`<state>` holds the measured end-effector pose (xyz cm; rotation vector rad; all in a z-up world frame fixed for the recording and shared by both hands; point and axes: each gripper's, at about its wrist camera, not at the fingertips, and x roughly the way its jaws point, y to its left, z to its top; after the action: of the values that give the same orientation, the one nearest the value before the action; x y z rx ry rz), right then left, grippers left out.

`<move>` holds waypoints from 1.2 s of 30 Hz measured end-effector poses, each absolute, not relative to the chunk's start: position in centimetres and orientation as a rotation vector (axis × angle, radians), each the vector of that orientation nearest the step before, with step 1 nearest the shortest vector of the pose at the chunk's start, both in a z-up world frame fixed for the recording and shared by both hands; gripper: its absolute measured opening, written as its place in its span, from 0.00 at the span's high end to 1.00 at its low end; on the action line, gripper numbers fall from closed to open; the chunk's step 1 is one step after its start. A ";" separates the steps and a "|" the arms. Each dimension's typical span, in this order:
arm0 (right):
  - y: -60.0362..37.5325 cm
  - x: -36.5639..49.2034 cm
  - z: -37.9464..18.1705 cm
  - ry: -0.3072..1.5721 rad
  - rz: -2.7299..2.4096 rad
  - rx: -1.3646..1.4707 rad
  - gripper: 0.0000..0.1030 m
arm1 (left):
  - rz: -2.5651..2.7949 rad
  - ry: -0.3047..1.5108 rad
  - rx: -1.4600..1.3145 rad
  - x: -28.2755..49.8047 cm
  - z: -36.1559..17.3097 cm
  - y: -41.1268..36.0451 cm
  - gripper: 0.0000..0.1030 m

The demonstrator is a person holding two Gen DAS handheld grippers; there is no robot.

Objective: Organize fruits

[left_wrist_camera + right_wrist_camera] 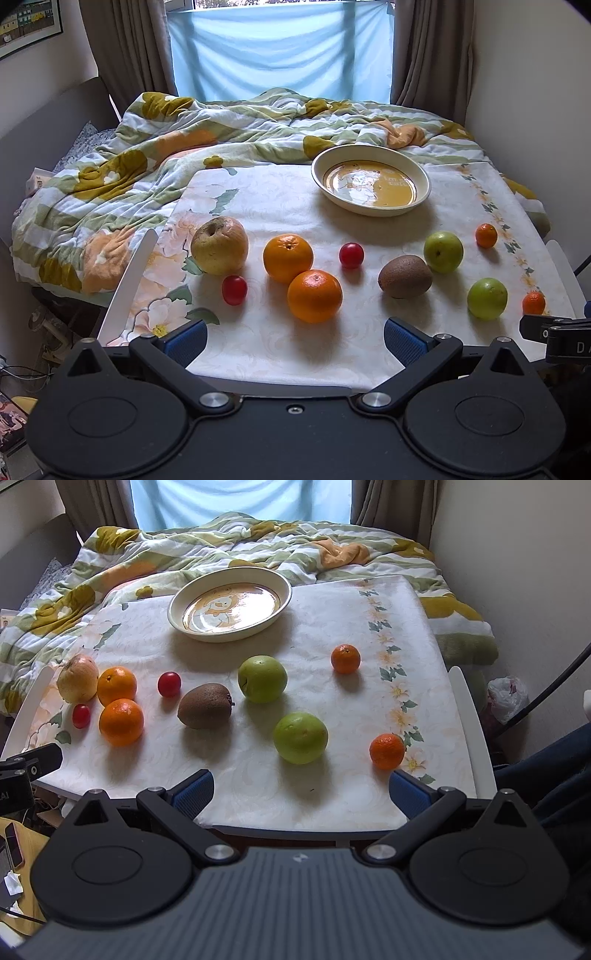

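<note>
Fruit lies scattered on a flower-patterned tabletop [280,206]. In the left wrist view: a yellowish apple [219,250], two oranges [287,257] [314,295], two cherry tomatoes [234,290] [351,254], a kiwi [405,276], two green apples [443,252] [487,298] and two small mandarins [486,235] [533,302]. A cream plate [424,177] [286,587] sits empty at the back. My left gripper [295,338] hangs open over the near edge, in front of the closer orange. My right gripper [301,792] is open too, just short of a green apple [300,737] and a mandarin [386,750].
A rumpled flowered quilt [184,129] covers the bed behind the table. White rails [129,284] [469,720] flank the tabletop. A wall stands close on the right. Clutter and a phone [14,843] lie on the floor at the left. A dark trouser leg [546,775] is at the right.
</note>
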<state>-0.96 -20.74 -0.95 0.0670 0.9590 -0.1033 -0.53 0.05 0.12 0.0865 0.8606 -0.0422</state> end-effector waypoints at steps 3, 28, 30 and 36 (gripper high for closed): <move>-20.8 -0.9 -0.9 0.960 -0.105 0.067 0.00 | -0.045 0.857 0.087 -0.7 0.2 0.0 0.00; -21.1 -1.2 -0.6 0.956 -0.090 0.068 0.00 | -0.047 0.854 0.076 -0.7 0.3 0.1 0.00; -21.1 -1.1 -0.6 0.955 -0.089 0.068 0.00 | -0.047 0.854 0.076 -0.7 0.3 0.1 0.00; -21.0 -1.1 -0.5 0.954 -0.088 0.068 0.00 | -0.047 0.853 0.077 -0.7 0.4 0.1 0.00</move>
<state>-1.13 -21.04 -0.53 0.0684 0.9542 -0.0880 -0.70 0.06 0.36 0.0768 0.8531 -0.0469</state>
